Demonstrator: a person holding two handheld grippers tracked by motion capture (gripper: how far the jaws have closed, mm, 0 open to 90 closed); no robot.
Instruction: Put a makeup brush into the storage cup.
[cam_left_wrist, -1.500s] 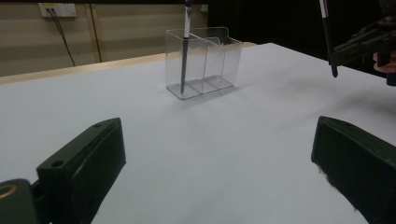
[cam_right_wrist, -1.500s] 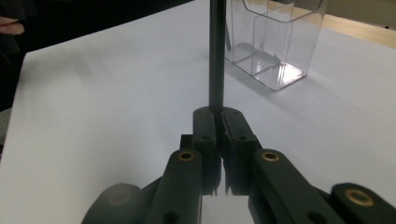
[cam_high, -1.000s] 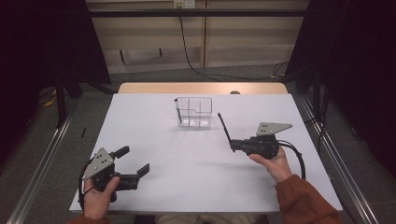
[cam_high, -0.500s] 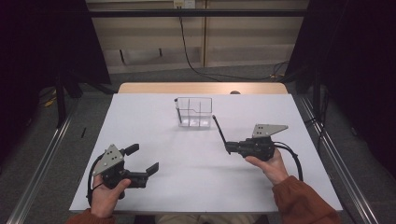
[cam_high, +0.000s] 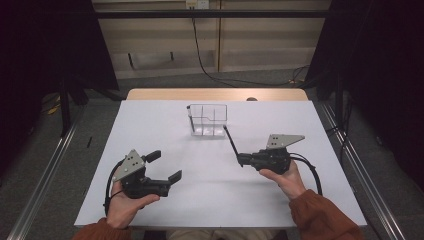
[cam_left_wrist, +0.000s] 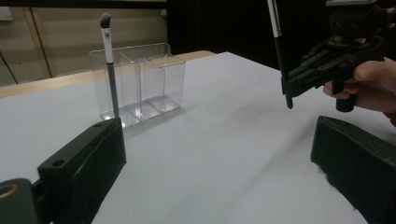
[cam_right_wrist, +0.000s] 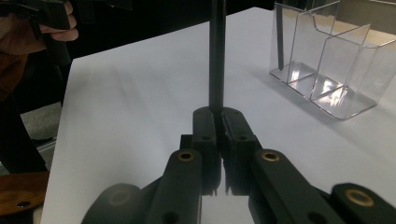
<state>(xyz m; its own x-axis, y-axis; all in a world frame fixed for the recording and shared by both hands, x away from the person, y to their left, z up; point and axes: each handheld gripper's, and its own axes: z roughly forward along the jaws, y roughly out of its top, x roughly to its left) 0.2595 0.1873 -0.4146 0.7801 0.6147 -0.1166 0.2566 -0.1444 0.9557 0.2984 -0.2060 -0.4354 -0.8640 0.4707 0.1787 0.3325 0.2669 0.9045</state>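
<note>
Brush (cam_high: 229, 140) sits clamped in your right hand-held gripper (cam_high: 240, 160), just in front of the organiser (cam_high: 208, 120). Carrying step, likely; next, lift it over a compartment. Left hand-held gripper (cam_high: 165, 167) gapes, holding nothing.

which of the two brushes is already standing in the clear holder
The brush with the grey bristle tip, upright in the end compartment of the clear holder. The other brush is clamped in the right tongs, outside the holder.

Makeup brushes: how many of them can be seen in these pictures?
2. One brush stands upright in an end compartment of the clear organizer. The other brush is clamped in the right hand-held gripper, above the table.
</note>
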